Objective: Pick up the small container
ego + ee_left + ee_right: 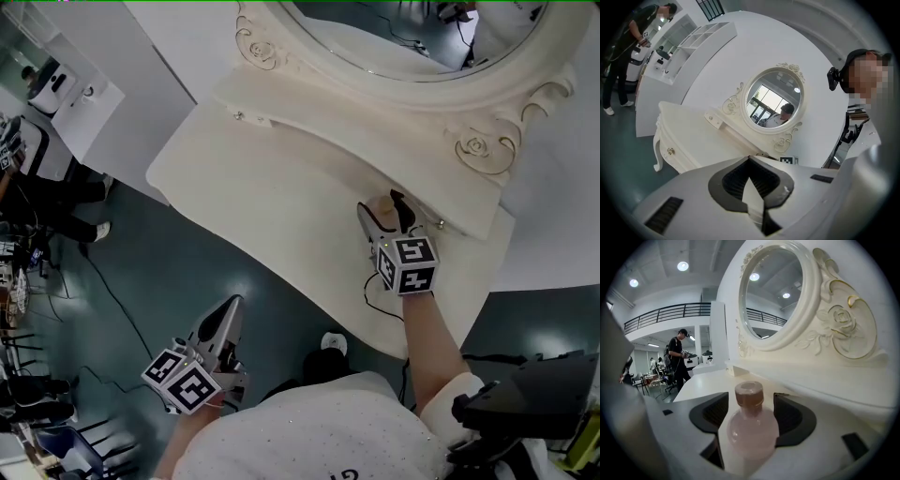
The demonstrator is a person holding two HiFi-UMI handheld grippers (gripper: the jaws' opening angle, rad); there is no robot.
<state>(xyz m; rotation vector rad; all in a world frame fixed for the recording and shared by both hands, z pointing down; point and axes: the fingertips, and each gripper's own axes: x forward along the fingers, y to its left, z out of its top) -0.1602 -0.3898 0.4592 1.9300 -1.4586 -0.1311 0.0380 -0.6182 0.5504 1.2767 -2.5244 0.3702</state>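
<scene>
Closest of all is the person's white shirt (319, 422) at the bottom of the head view, and just to its left are the left tongs (231, 307). They are held low over the teal floor (141, 272), clear of the worktop (281, 187). Their jaws lie together with nothing between them, and they point up toward the oval mirror (772, 105).

The right tongs (382, 208) reach out over the right end of the cream worktop, with their marker cube (408, 264) facing the head camera. Their jaws stand wide apart. The small container (751, 425) sits between them; it is a rounded, pale pink bottle with a brownish cap. It stands upright on the worktop, and a gap shows between its neck and the dark pad (712, 414) on each side (so nothing is pressing on it).

The container is close to the raised ledge that carries the mirror, below the carved rose (478, 147) on the right of the frame. In the background of the right gripper view, well away from the worktop, stands a person in dark clothes (678, 359).
</scene>
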